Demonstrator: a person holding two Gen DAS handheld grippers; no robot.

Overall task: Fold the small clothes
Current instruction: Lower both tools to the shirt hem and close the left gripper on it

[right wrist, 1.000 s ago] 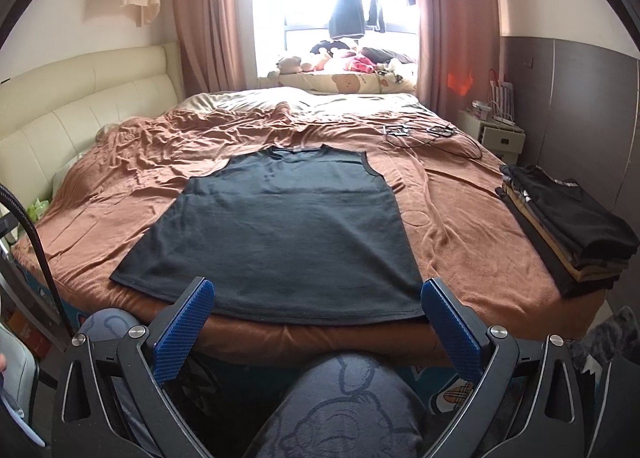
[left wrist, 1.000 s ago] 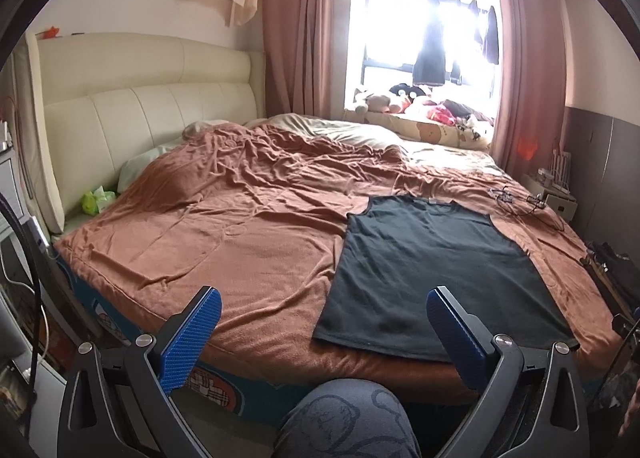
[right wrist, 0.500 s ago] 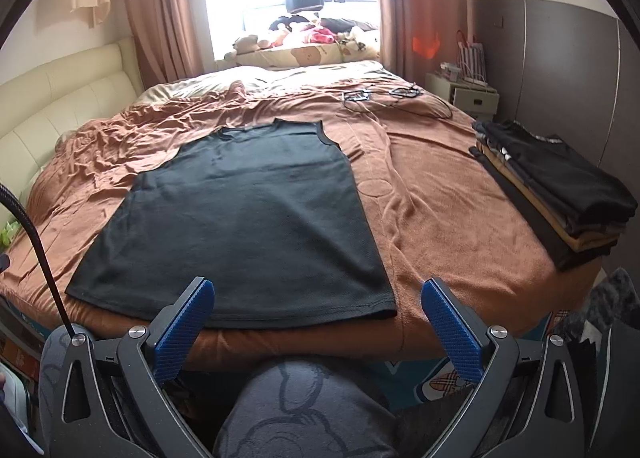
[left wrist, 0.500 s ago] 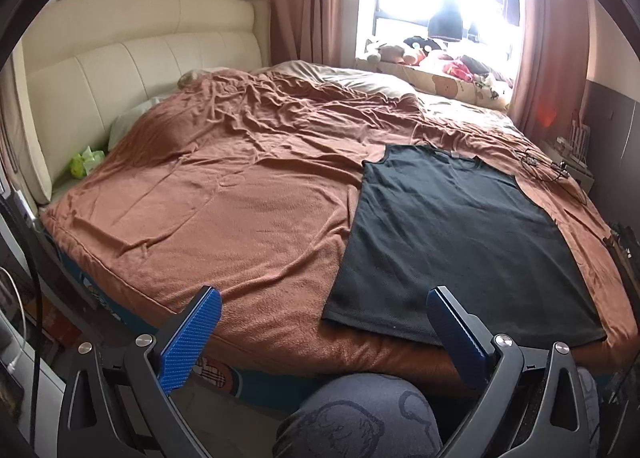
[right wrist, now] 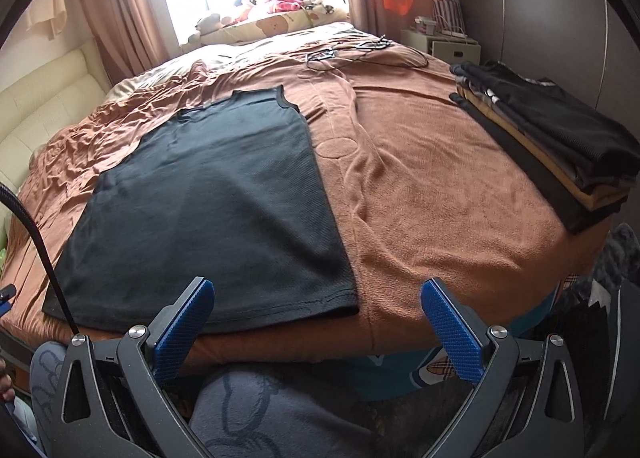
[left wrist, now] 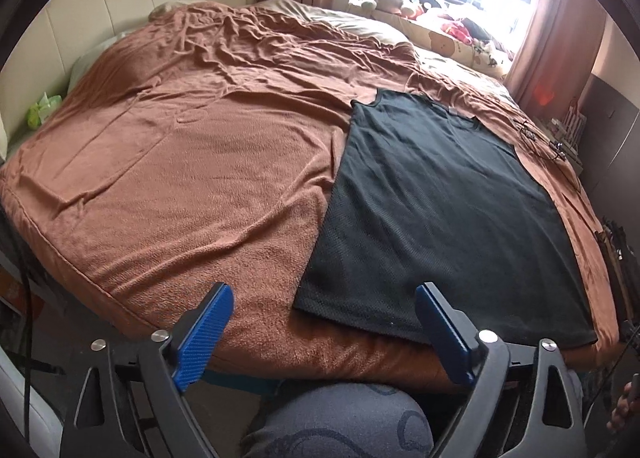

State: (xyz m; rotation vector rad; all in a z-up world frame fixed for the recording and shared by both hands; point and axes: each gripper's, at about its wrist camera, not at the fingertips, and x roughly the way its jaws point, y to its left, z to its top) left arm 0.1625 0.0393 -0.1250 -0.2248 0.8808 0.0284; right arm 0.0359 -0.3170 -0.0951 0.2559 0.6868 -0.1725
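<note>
While both grippers hang at the near bed edge, this holds:
Vest: black vest [left wrist: 436, 213] flat on bed [left wrist: 180, 161]; long axis runs away, hem nearest
Left gripper [left wrist: 320, 332]: fingers wide, just narrowing, empty; hem's left corner just ahead
Right gripper [right wrist: 316, 326]: fingers wide, empty; right corner just ahead; equally near

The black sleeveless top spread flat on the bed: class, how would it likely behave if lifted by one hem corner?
The black sleeveless top lies thin and flat, so it would probably drape limply. Its mesh-like weave suggests it is light. On the fuzzy brown blanket it may drag rather than slide.
</note>
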